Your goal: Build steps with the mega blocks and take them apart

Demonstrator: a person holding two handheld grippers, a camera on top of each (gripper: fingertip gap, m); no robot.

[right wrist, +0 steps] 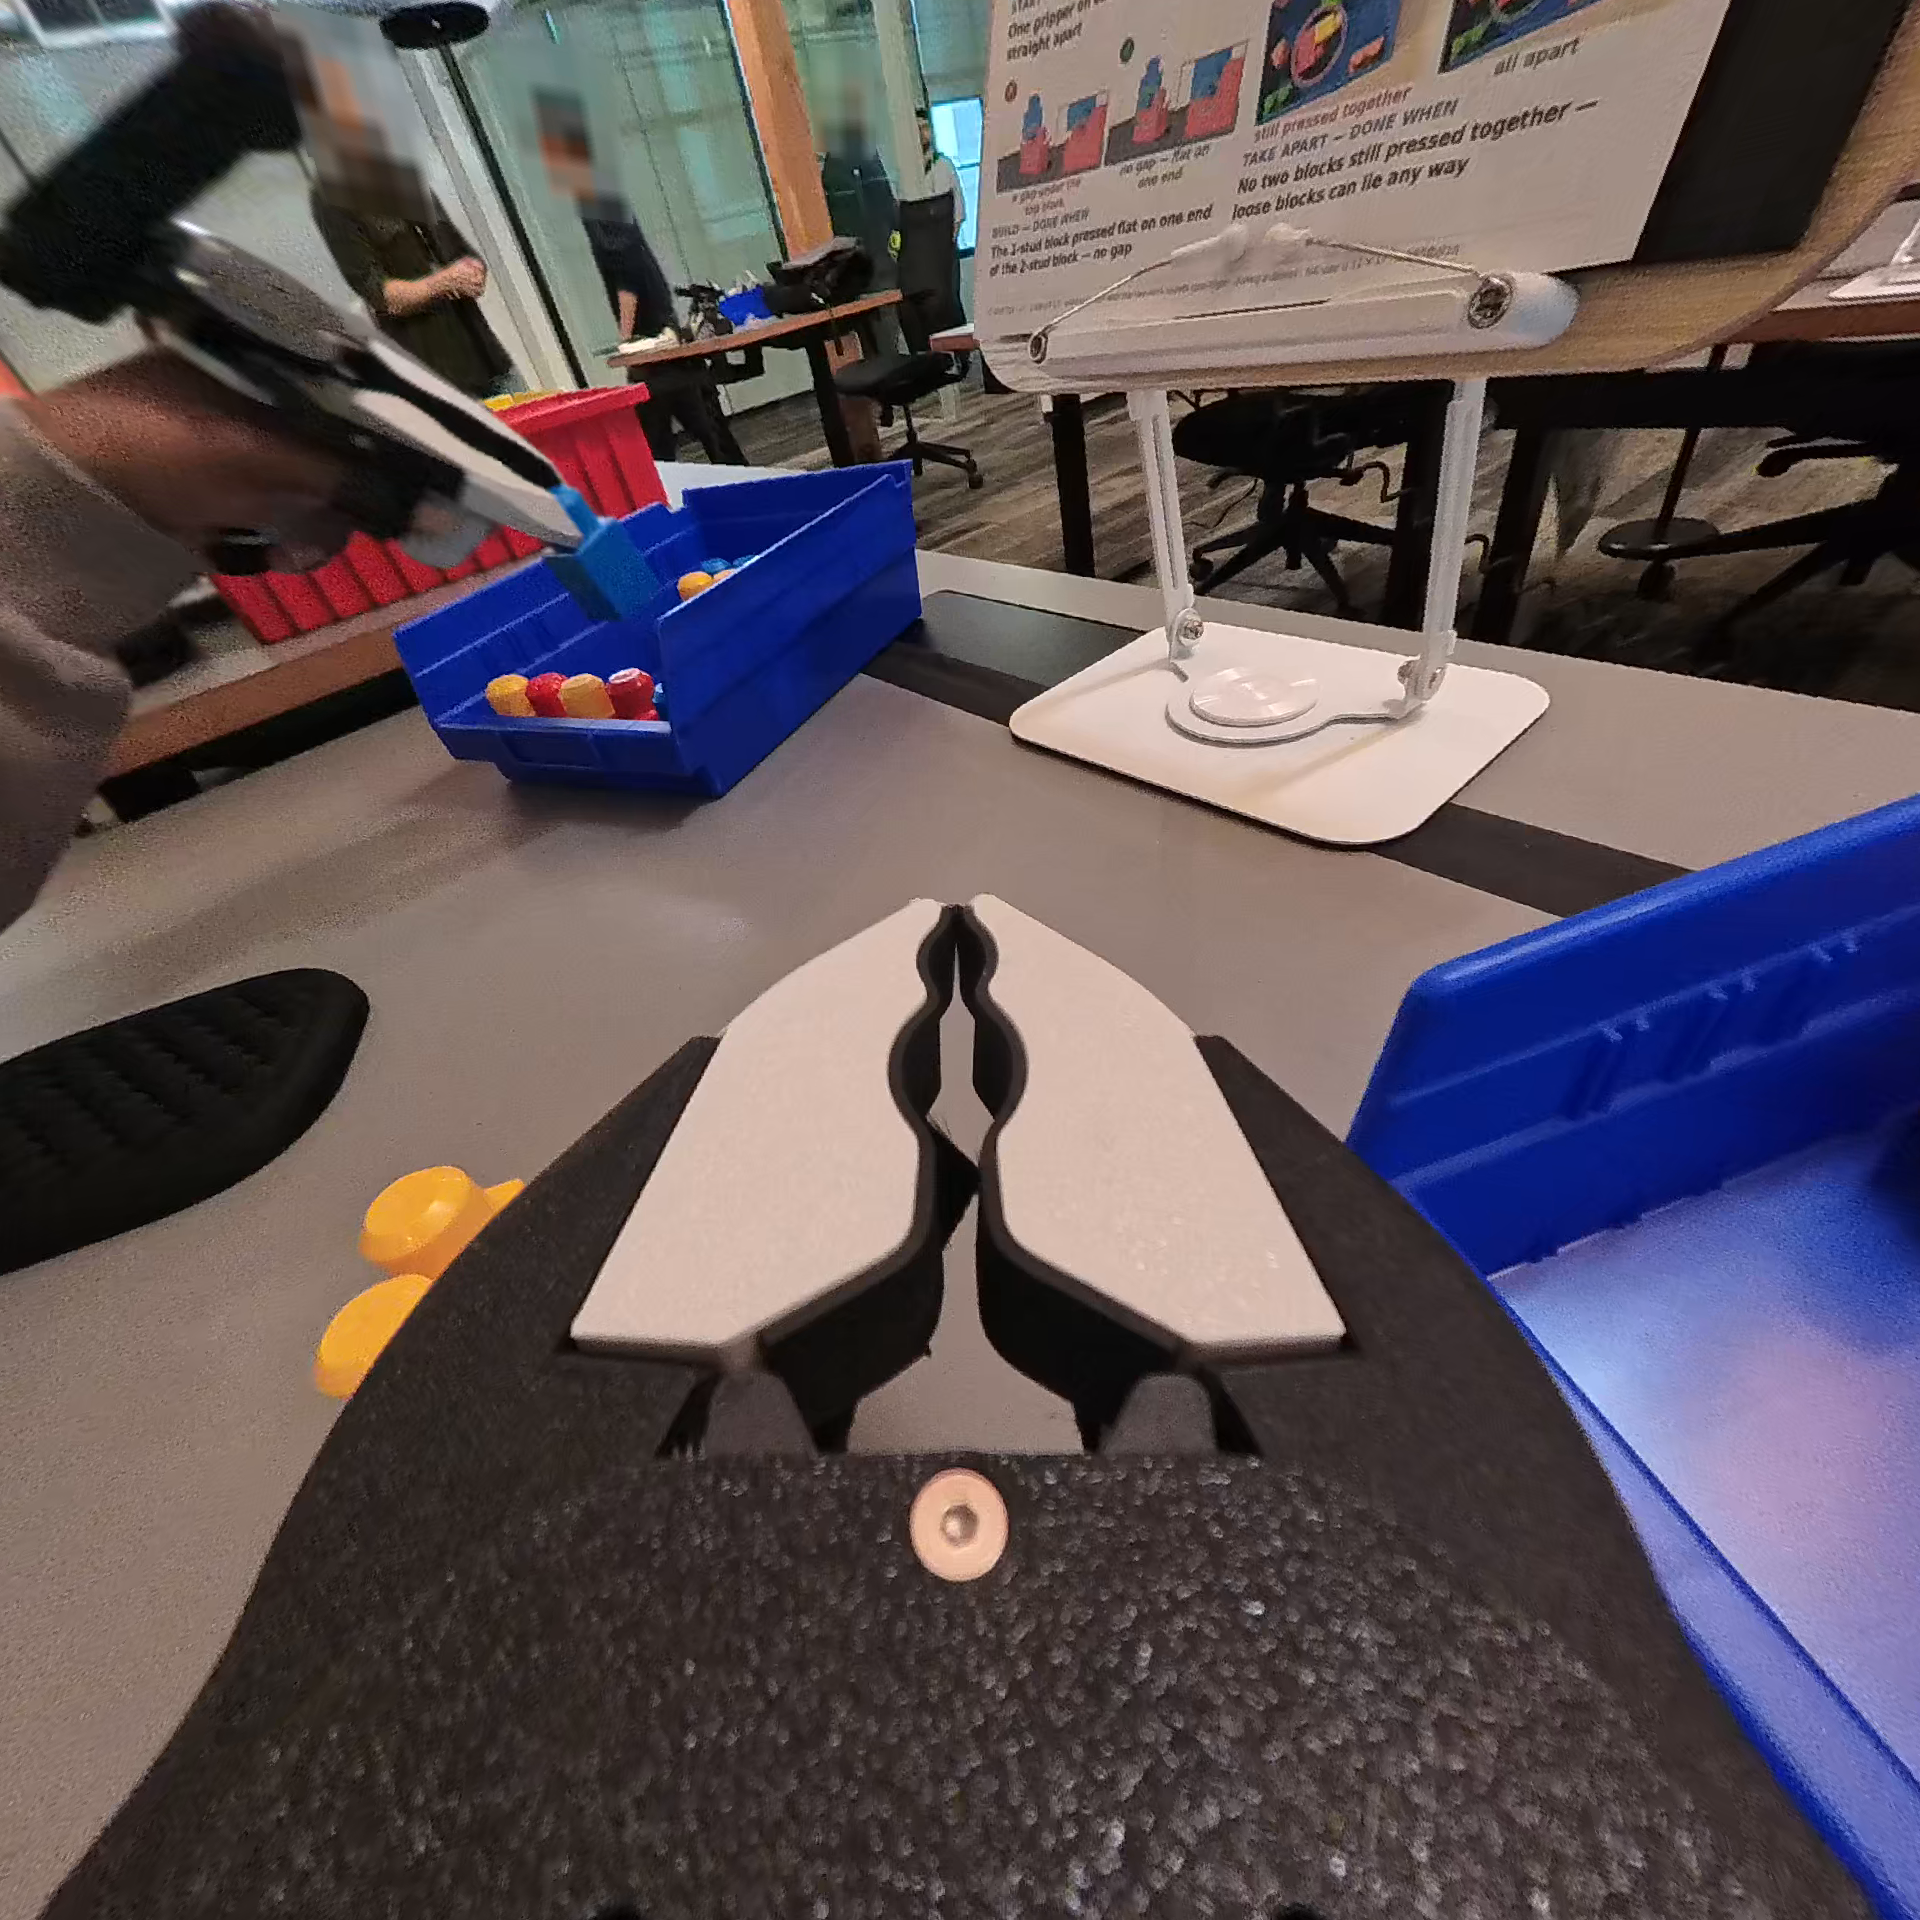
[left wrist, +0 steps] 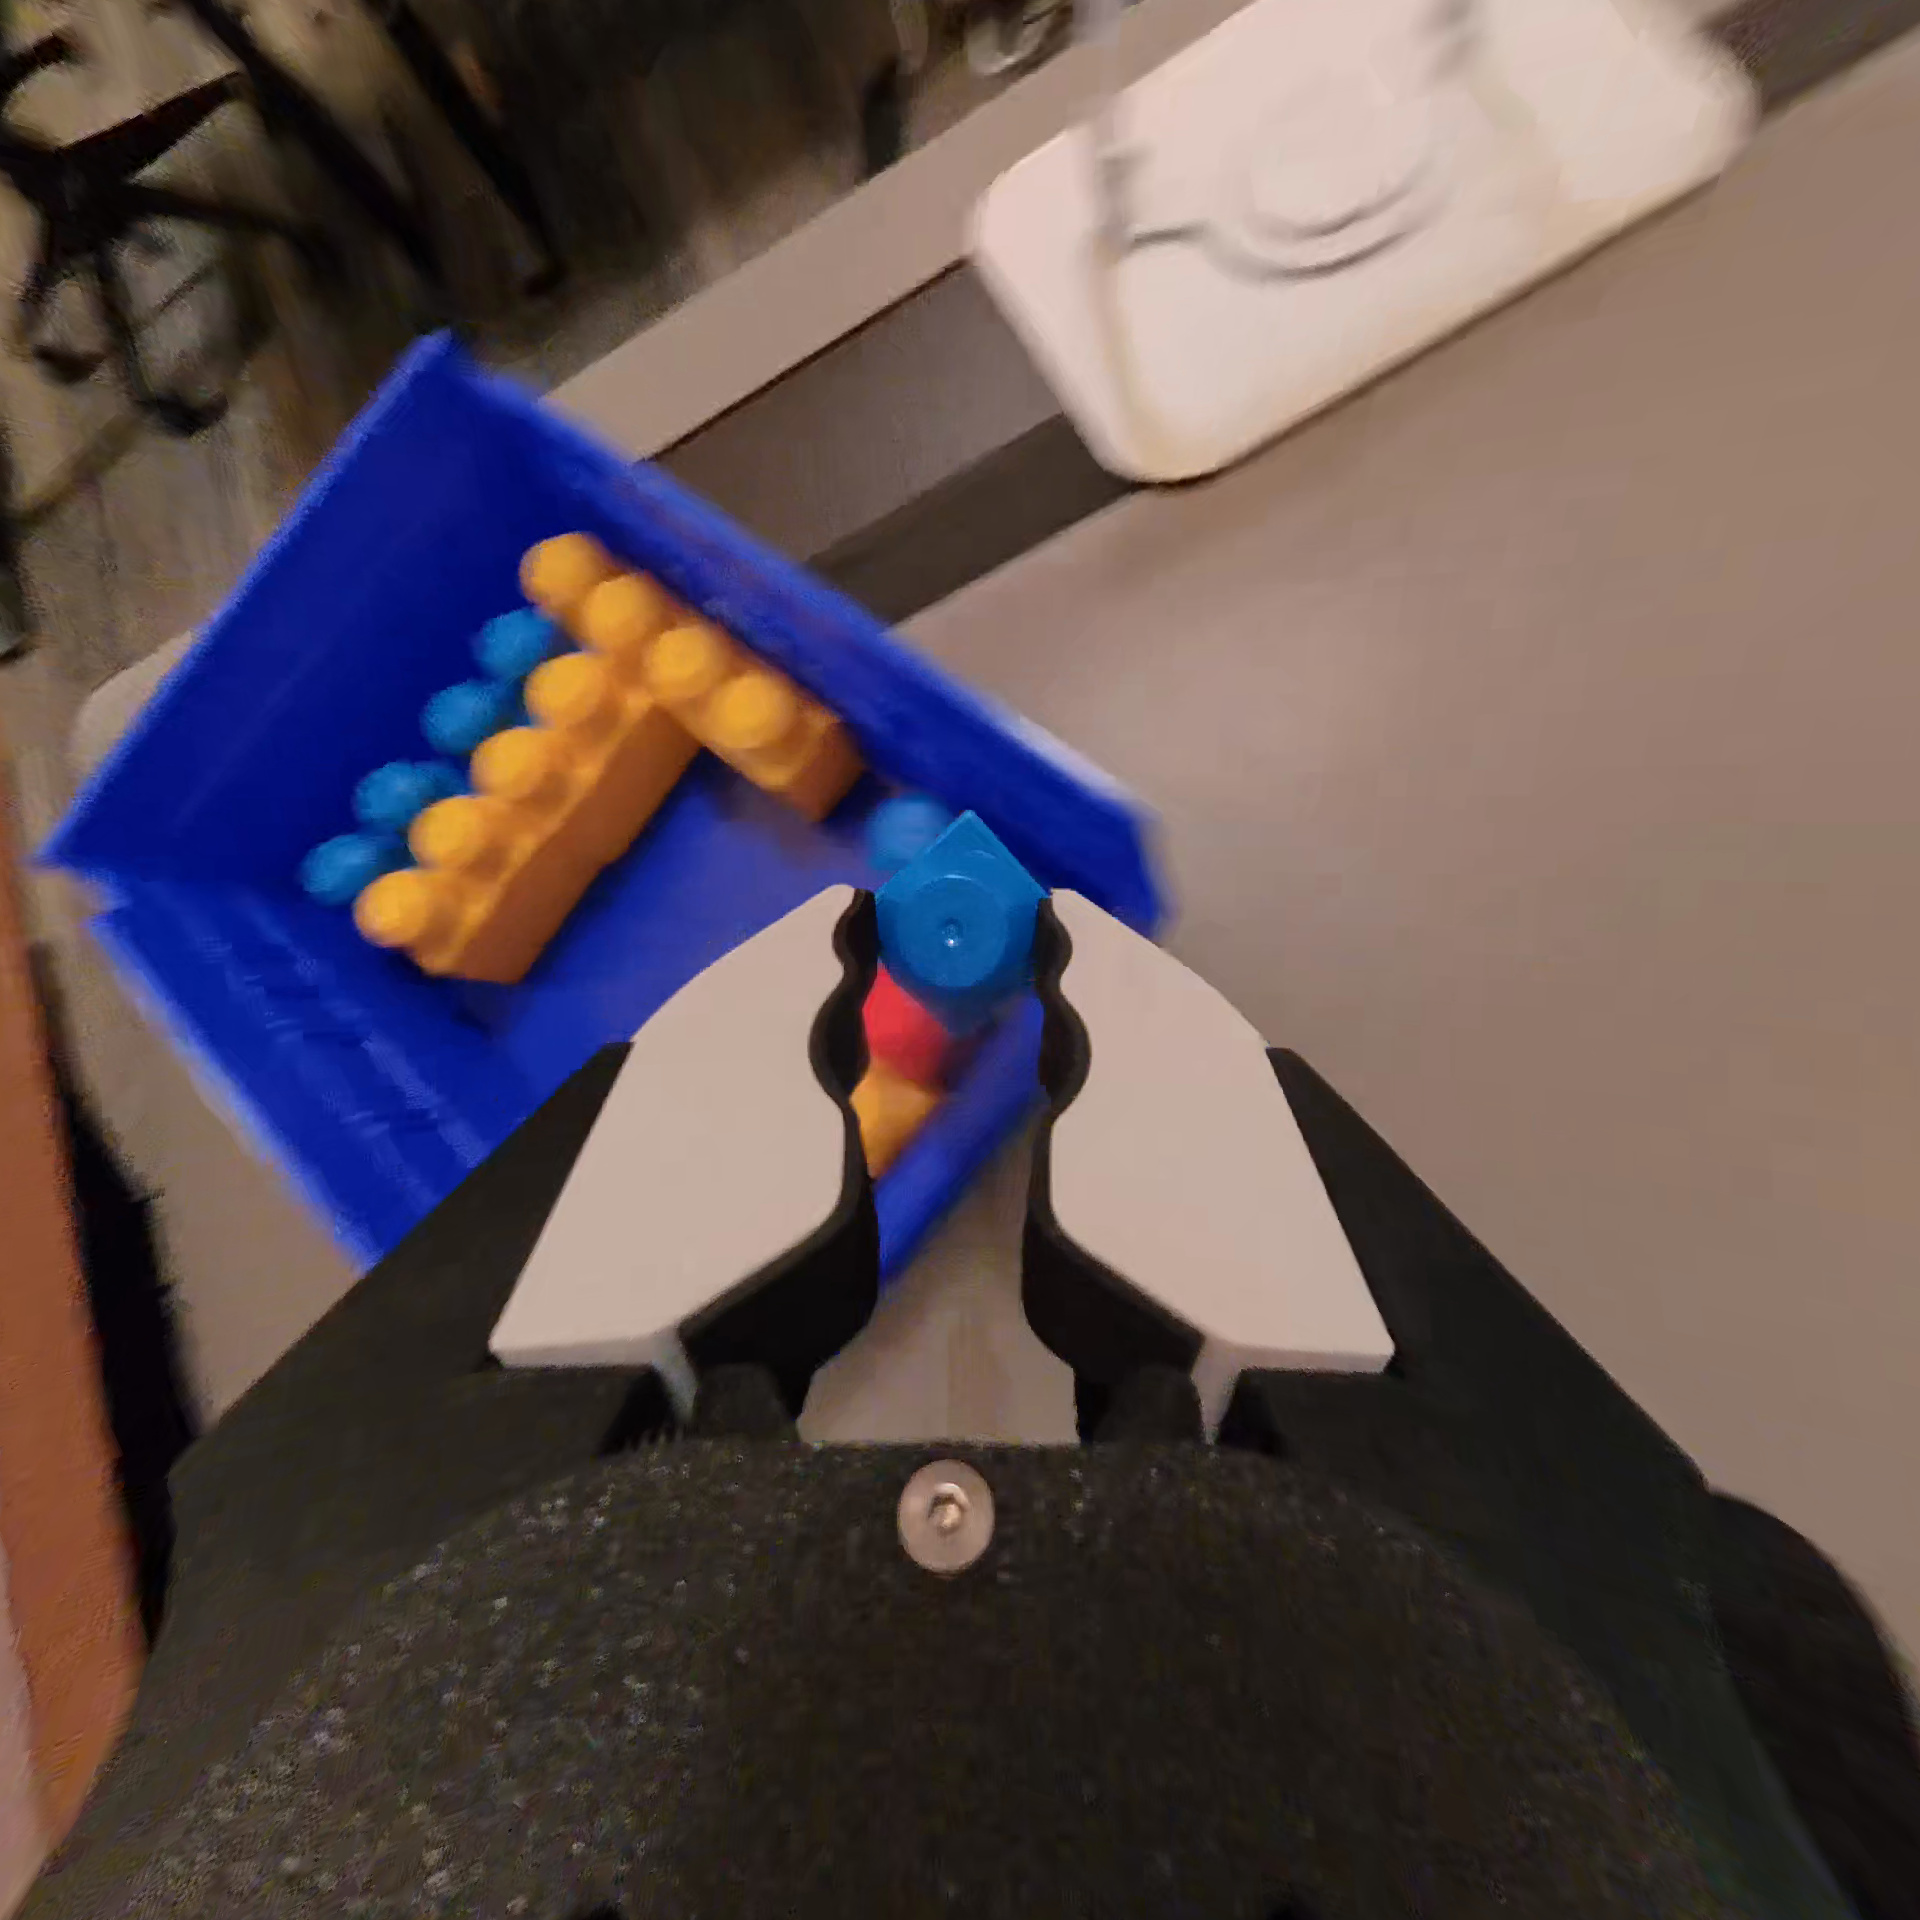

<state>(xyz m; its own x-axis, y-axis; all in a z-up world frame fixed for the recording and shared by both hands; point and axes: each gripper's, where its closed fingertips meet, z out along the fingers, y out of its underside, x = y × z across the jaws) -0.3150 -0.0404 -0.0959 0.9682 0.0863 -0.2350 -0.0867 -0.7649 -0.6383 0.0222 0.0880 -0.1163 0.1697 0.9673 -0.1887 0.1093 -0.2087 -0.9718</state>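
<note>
Presently the left gripper (left wrist: 956,914) has its jaws pinching a small blue mega block (left wrist: 951,930), held stud toward the camera above the near corner of a blue bin (left wrist: 312,644). The left wrist view is smeared by motion, so edges are soft. Inside the bin lie two long orange blocks (left wrist: 582,790) touching in a T, with a row of blue studs (left wrist: 416,769) beside them whose body is hidden. Between the jaws, below the held block, a red piece (left wrist: 904,1023) and an orange piece (left wrist: 888,1112) show only in part; their shape cannot be told.

From the right wrist view, the same block (right wrist: 608,566) hangs tilted over that bin (right wrist: 727,665), where red and orange studs (right wrist: 577,694) peek above the front wall. The right gripper (right wrist: 961,914) is low over the grey counter (right wrist: 623,883), its jaws pressed together at the tips and holding nothing. An orange block (right wrist: 400,1262) lies just left of it, mostly covered by the gripper body. A second blue bin (right wrist: 1662,1060) is cut off at the right edge. A black textured pad (right wrist: 156,1101) lies at left, and a white stand (right wrist: 1288,727) carrying an instruction sheet sits farther back.
</note>
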